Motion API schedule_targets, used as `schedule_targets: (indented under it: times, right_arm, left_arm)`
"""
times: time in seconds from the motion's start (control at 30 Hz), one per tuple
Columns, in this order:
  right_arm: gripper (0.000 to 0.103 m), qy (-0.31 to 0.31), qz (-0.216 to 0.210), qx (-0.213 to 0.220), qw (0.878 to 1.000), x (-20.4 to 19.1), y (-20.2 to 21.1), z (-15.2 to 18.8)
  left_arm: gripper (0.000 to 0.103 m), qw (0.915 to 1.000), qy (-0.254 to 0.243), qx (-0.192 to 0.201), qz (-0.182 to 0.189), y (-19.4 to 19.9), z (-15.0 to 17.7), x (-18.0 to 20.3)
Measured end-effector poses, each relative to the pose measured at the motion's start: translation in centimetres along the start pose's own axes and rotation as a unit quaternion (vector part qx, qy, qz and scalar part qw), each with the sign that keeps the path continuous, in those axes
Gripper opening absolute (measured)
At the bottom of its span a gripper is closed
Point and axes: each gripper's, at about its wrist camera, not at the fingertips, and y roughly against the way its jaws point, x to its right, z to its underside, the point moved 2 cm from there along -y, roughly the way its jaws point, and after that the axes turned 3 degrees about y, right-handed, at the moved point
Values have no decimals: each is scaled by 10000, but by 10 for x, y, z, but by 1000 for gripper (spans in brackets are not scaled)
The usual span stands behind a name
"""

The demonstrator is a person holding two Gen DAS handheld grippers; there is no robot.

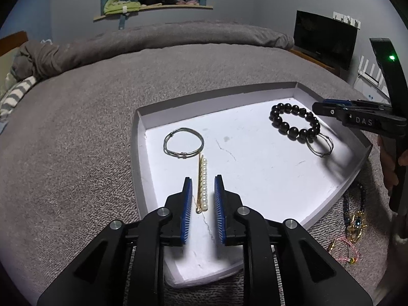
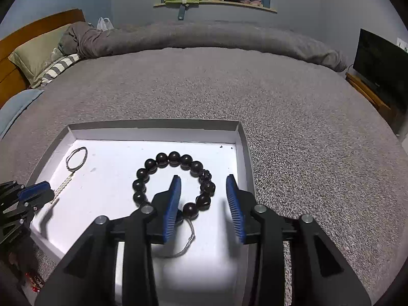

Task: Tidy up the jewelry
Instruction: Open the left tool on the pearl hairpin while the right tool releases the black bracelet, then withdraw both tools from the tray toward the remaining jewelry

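Observation:
A white shallow box [image 1: 139, 137] lies on the grey bed. In it are a pearl hair clip [image 1: 203, 186], a thin silver wire bangle [image 1: 183, 144], a black bead bracelet [image 1: 295, 122] and a second wire ring [image 1: 320, 148] beside the beads. My left gripper [image 1: 202, 181] is open, its blue pads either side of the pearl clip. My right gripper [image 2: 204, 181] is open above the black bead bracelet [image 2: 176, 178], its left pad inside the ring of beads. The box [image 2: 242, 150] and silver bangle [image 2: 76, 158] also show in the right wrist view.
Loose jewelry lies on the blanket right of the box: a dark beaded chain with gold charm [image 1: 355, 219] and a pink cord piece [image 1: 346, 250]. Pillows [image 2: 38, 56] lie at the far left. A dark TV [image 1: 323, 40] stands at the right.

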Motion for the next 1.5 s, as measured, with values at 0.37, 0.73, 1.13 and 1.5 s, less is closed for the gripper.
schedule_targets:
  times: [0.37, 0.73, 1.13, 1.5]
  right_arm:
    - [66, 134, -76, 367, 9992, -10, 40, 9]
    - [94, -79, -135, 687, 9975, 1, 76, 31]
    - [97, -151, -142, 712, 9972, 15, 94, 71]
    - [97, 97, -289, 412, 9987, 11, 84, 95]
  left_arm:
    - [55, 9987, 141, 489, -95, 30, -3, 2]
    - [80, 9962, 282, 786, -244, 54, 2, 6]
    - [85, 9973, 151, 714, 34, 72, 29, 29]
    - [92, 9971, -303, 409, 567, 69, 49, 58]
